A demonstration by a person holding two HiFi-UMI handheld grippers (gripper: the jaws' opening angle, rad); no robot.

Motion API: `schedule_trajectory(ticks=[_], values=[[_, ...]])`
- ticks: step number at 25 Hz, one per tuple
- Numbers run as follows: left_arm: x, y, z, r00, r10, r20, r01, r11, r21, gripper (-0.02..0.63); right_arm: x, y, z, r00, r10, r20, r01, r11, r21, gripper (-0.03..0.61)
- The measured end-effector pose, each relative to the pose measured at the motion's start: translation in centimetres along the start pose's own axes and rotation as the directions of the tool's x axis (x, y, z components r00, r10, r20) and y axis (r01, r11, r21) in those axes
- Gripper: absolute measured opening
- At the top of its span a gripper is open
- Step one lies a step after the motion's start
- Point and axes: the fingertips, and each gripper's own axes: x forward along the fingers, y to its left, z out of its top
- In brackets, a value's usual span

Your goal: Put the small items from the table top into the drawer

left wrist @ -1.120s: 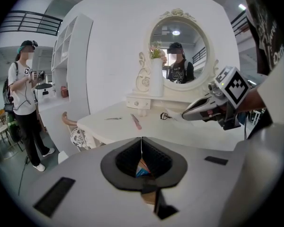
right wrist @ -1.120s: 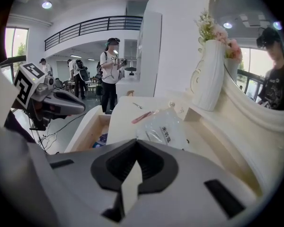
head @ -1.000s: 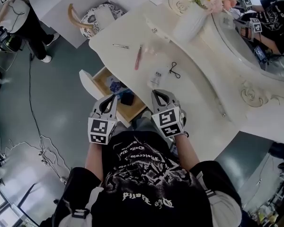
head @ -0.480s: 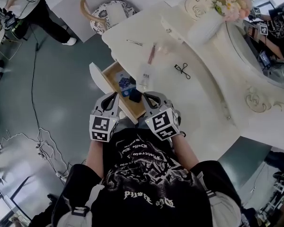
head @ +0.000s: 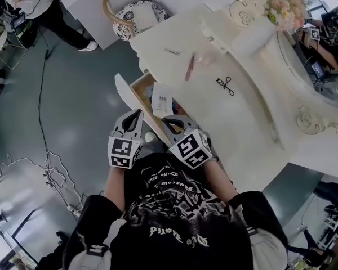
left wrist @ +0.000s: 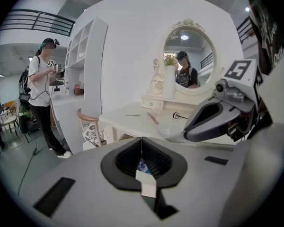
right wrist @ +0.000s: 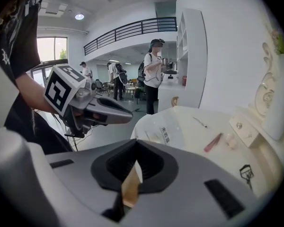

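My right gripper [head: 168, 118] is shut on the near edge of a clear plastic packet [head: 161, 99] with a printed label. It holds the packet over the open drawer [head: 136, 91] of the white dressing table [head: 236, 122]. From the right gripper view the packet [right wrist: 164, 133] sticks out ahead of the closed jaws. My left gripper [head: 136, 113] hovers just left of the drawer front, shut and empty [left wrist: 142, 148]. On the table top lie a pink pen [head: 189, 67], a black eyelash curler [head: 225, 84] and a thin hairpin [head: 170, 51]. The packet hides what is in the drawer.
A white vase of pink flowers [head: 259, 30] and an oval mirror [head: 321, 55] stand at the table's back. A patterned chair [head: 132, 14] sits past the table's far end. Another person [head: 28, 4] stands at upper left. Cables [head: 50, 176] lie on the floor.
My right gripper has carried the packet from over the table top leftward to above the open drawer. The left gripper has drifted slightly along with it.
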Motion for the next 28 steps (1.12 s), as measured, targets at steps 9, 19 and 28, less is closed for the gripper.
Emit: schedule_trajectory(ticks=[9,19,28], values=[[-0.6,1.2,-1.2,1.0,-0.02,-0.024,0.02,1.0,0.013,0.017,2.0,2.5,-0.5,0.997,0.069,-0.032,-0.069,0.997,0.025,0.011],[-1.0,2.4,-1.7,0.999,-0.037,-0.033,0.038,0.999,0.023,0.017,4.0,1.8,-3.7,0.993,0.035,-0.112,-0.022,0.993,0.116,0.011],[-1.0,2.5,-2.1,0.998,-0.053,-0.042,0.054,0.998,0.028,0.017,5.1,0.6,-6.3,0.985,0.004,-0.175,0.024,0.987,0.156,0.011]])
